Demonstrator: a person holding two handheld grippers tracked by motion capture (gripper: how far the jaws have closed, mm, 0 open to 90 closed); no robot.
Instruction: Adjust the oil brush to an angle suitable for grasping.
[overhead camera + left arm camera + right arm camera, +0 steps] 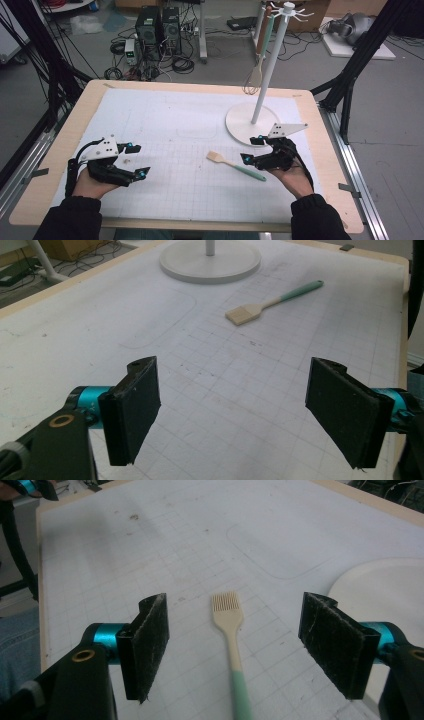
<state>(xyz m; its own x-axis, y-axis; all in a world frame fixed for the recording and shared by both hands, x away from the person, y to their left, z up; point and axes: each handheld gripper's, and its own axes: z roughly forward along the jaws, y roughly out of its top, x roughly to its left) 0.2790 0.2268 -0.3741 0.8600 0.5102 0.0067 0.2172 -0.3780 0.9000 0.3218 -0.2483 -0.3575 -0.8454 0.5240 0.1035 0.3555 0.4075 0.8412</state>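
A pastry brush [235, 165] with a cream head and a mint-green handle lies flat on the white gridded mat [175, 130], right of centre. My right gripper [250, 149] hovers at the handle end, open. In the right gripper view the brush [232, 650] runs between the two black pads [150, 645], and neither pad touches it. My left gripper [140, 160] rests low at the near left of the mat, open and holding nothing. The left gripper view looks past its wide-apart pads [137, 410] across bare mat to the brush [272, 302] farther off.
A white stand with a round base [242, 125] and a tall pole [270, 65] stands behind the right gripper. A whisk [255, 77] and another long-handled utensil hang from its hooks. The wooden table edge [80, 110] frames the mat. Computers and cables lie on the floor beyond.
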